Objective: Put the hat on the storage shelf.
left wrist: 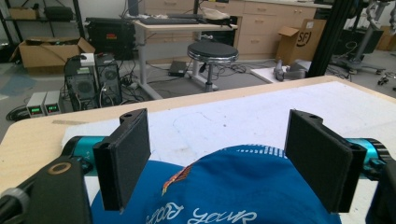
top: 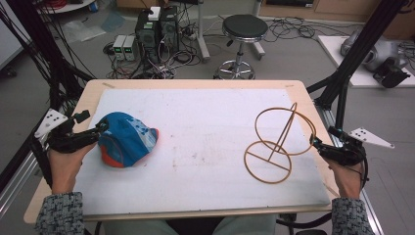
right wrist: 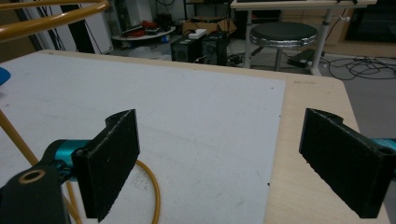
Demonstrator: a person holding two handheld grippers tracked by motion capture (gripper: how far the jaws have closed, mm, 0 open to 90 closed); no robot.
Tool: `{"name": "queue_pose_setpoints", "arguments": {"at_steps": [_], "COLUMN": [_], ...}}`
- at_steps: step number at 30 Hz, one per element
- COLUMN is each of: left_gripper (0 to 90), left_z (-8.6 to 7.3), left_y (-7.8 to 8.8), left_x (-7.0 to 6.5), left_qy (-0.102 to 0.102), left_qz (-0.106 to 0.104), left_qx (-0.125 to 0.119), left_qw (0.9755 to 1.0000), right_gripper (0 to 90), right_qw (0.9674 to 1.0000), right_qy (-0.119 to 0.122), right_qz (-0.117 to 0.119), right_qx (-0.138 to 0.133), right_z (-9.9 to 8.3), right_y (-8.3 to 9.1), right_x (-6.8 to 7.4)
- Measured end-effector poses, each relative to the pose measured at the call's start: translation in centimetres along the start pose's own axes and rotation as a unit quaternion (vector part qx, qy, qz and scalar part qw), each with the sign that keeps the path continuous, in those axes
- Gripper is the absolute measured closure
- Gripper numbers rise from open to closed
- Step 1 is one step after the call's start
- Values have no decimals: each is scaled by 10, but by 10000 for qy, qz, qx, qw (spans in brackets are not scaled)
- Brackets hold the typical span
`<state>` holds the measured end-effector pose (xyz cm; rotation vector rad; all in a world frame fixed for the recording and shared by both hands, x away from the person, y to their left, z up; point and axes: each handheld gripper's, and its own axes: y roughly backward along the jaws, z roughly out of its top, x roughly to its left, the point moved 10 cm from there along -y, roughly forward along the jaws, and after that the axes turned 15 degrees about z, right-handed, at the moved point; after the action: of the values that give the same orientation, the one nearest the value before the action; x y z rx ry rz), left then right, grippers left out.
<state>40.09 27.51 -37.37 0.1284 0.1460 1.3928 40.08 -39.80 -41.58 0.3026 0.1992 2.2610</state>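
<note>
Blue cap lies crown-up on the white mat, left side, orange trim at its near edge; left gripper sits right at its left flank, jaws spread wide, holding nothing; in the left gripper view the cap fills the gap between the pads without being pinched; white script on the crown reads partly "your", rest unclear. Yellow wire hat stand, two rings on a slanted stem, stands on the mat's right side, well apart from the cap; right gripper just beside its outer ring, jaws wide, empty. Judged step: approach, before any grasp; next calls for closing on the cap fabric, steadying the stand. A carton behind shows "SF".
</note>
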Motion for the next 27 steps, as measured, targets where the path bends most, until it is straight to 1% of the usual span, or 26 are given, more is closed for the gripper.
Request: {"name": "queue_pose_setpoints", "arguments": {"at_steps": [5,6,8,11,12,13,16,20,22,23,24,25,26,27], "left_gripper": [237,237,241,243,242,244,257,257,256,256,256,256,256,257], "left_z": [1,2,2,2,2,1,0,-5,-8,-11,-12,-12,-15,-18], "left_y": [0,0,0,2,2,2,2,-2,-4,-5,-6,-6,-6,-7], "left_x": [-4,-7,-9,-15,-15,-17,-20,-24,-27,-30,-32,-32,-34,-38], "left_qy": [-35,-96,-105,-223,-223,-296,-325,-365,-419,-484,-527,-527,-590,-659], "left_qz": [-73,-162,-193,-364,-364,-417,-472,-534,-608,-675,-694,-694,-719,-803], "left_qx": [-21,-45,-55,-78,-78,-98,-101,-55,-16,-4,13,13,33,52], "left_qw": [10000,9998,9997,9991,9991,9986,9983,9979,9973,9965,9962,9962,9957,9946], "right_gripper": [114,114,114,114,114,114,114,114,114,114,114,114,114,114], "right_qw": [10000,10000,10000,10000,10000,10000,10000,10000,10000,10000,10000,10000,10000,10000], "right_qy": [1,-1,18,38,38,34,72,45,43,17,18,17,17,20], "right_qz": [15,15,16,31,31,45,46,47,58,62,64,64,64,63], "right_qx": [7,-7,5,6,6,22,37,53,43,27,16,4,4,-3], "right_z": [-1,0,0,1,1,2,2,1,1,2,2,2,2,2], "right_y": [1,1,1,-1,-1,-2,-3,-3,-3,-2,-2,-2,-2,-2], "right_x": [1,2,2,2,2,3,3,3,4,3,3,3,3,3]}}
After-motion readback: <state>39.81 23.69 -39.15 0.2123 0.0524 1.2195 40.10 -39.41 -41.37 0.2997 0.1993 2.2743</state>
